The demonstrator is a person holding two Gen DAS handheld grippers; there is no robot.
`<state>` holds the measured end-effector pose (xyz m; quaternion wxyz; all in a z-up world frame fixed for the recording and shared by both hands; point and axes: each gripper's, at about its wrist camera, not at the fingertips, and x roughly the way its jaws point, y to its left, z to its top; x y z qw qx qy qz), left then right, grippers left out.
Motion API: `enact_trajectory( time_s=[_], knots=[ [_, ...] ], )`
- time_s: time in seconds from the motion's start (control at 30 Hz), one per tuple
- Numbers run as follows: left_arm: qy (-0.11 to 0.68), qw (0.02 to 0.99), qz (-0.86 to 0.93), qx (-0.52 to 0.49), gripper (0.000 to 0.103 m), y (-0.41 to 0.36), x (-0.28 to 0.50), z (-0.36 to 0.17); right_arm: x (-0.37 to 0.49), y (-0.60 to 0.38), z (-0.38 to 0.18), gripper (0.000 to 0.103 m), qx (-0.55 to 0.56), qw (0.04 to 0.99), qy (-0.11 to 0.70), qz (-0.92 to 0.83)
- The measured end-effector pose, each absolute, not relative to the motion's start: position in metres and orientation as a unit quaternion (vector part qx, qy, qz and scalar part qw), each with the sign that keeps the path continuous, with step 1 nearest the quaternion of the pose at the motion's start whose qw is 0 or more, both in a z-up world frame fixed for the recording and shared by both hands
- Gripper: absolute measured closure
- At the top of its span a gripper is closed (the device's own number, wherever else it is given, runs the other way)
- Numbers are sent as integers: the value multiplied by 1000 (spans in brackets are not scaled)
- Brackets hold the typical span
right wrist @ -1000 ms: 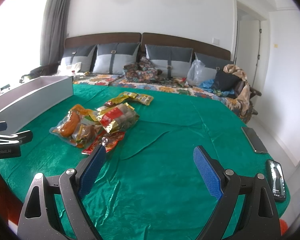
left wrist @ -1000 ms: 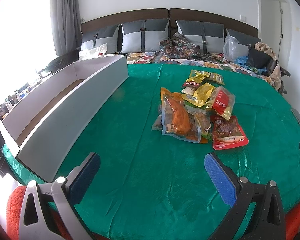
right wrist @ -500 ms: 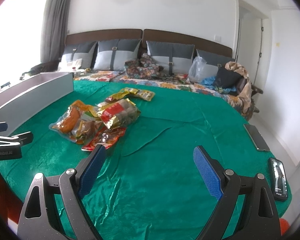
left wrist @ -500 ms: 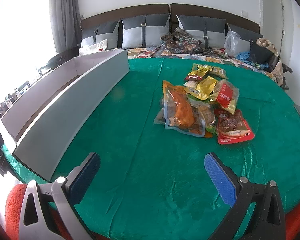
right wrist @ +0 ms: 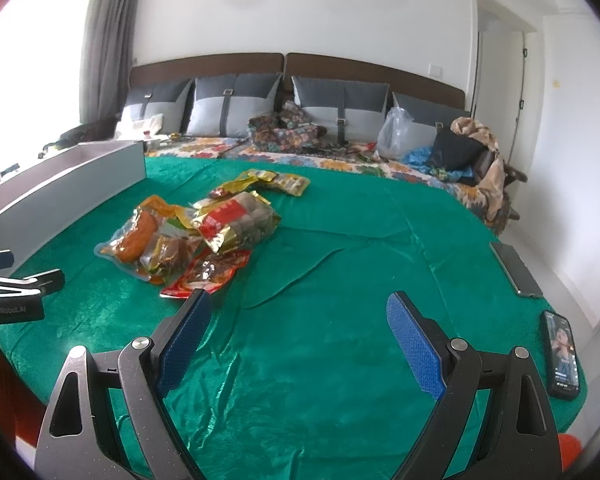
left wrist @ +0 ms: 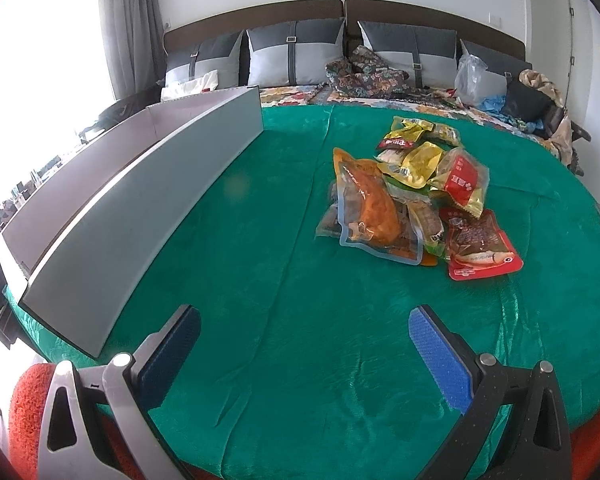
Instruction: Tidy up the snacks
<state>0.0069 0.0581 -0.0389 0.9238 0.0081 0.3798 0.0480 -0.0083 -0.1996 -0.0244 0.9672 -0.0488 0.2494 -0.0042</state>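
Observation:
A heap of snack packets (left wrist: 412,196) lies on the green cloth (left wrist: 260,280): a clear pouch with orange food (left wrist: 370,208), a red and gold bag (left wrist: 462,182), a red packet (left wrist: 480,248) and yellow packets (left wrist: 416,132). The heap also shows in the right wrist view (right wrist: 204,232). My left gripper (left wrist: 300,344) is open and empty, short of the heap. My right gripper (right wrist: 296,340) is open and empty, to the right of the heap, its left fingertip near the red packet (right wrist: 208,272).
A long grey open box (left wrist: 140,184) stands along the left side of the cloth, also in the right wrist view (right wrist: 68,184). Two phones (right wrist: 516,268) (right wrist: 562,352) lie at the right edge. Pillows (right wrist: 236,104) and bags (right wrist: 456,148) are behind.
Both grippers have moved a little forward toward the heap, which now looks closer. Both stay open and empty.

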Motion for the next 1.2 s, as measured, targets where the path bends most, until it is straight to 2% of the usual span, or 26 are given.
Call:
enact_trajectory(
  time_s=[1.2],
  knots=[
    [392,918,53,11,0,60,13,-47,-6,-204,-28,12,-39,966,255,-8]
  ],
)
